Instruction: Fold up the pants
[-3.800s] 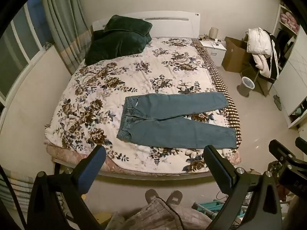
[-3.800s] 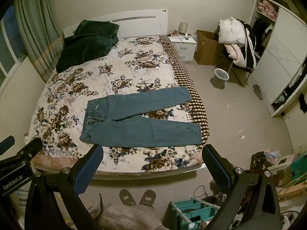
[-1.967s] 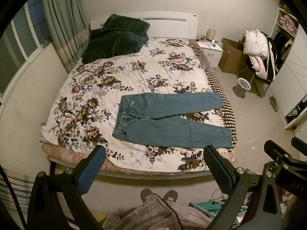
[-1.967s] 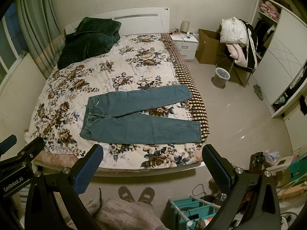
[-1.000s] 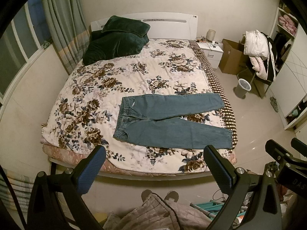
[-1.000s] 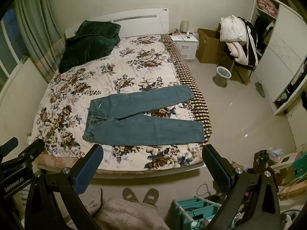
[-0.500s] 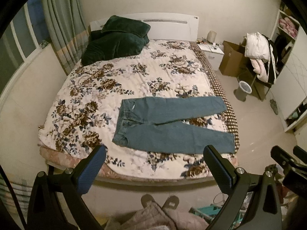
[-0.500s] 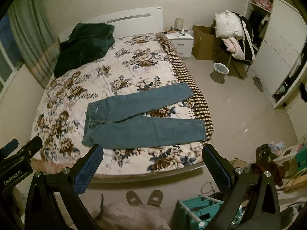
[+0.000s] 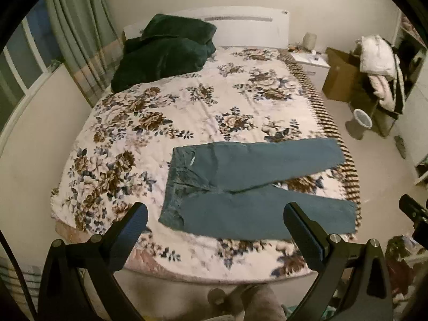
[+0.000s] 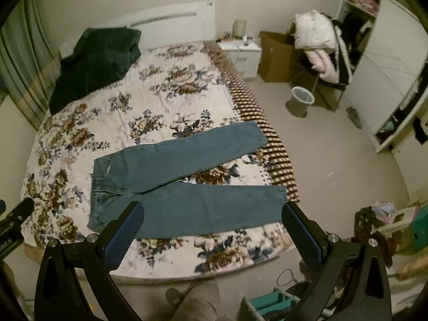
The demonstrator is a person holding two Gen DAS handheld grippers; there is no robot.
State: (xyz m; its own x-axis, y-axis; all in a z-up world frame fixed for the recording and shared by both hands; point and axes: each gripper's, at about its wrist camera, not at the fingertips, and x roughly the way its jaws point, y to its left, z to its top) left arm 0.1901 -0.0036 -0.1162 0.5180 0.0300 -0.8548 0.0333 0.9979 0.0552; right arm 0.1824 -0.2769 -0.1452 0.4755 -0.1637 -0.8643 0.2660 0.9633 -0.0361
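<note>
- Floral-quilted double bed [image 9: 187, 112] fills the room; blue denim pants [image 9: 248, 187] lie spread near its foot.
- Left gripper [image 9: 214, 230] and right gripper [image 10: 211, 227] hang released, empty.
- Risk: right-side hems overhang, so tugging could slide them off.

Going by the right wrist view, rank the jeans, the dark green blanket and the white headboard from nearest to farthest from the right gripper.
From the right gripper, which is open and holds nothing:
1. Jeans, spread flat on the near part of the bed, just beyond the fingertips.
2. Dark green blanket, heaped at the bed's far left corner.
3. White headboard, against the far wall behind the blanket.
</note>
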